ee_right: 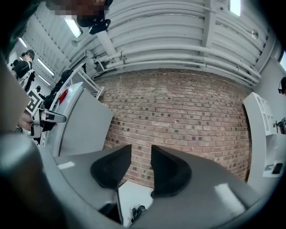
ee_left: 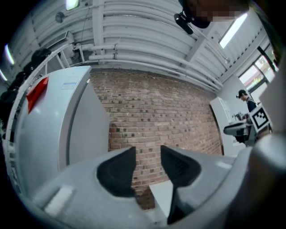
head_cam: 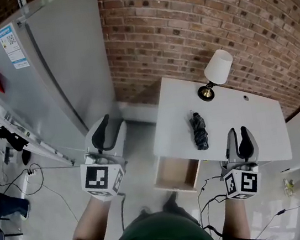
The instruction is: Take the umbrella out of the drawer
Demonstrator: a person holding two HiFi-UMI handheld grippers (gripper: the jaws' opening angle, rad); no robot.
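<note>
The right gripper (ee_right: 141, 155) has its fingers (ee_right: 111, 170) partly apart, gripping nothing; through the gap only the brick wall (ee_right: 178, 112) shows. The left gripper (ee_left: 148, 156) also holds its fingers (ee_left: 117, 172) apart, with nothing between them. In the head view the right gripper (head_cam: 237, 134) hangs at the counter's (head_cam: 251, 124) near edge, pointing across it; the left gripper (head_cam: 102, 130) is well off the counter's left side, over the floor.

The umbrella (head_cam: 199, 131), black and folded, lies flat on the counter near its middle, clear of both grippers; the right gripper view catches it (ee_right: 137, 211) low between the finger bases. The drawer (head_cam: 176, 174) stands pulled out under the counter's near left corner, its pale wooden bottom showing. A lamp (head_cam: 217, 73) with a white shade stands at the counter's far edge; the wall runs behind the counter; a grey fridge (head_cam: 58, 63) stands to the counter's left.
</note>
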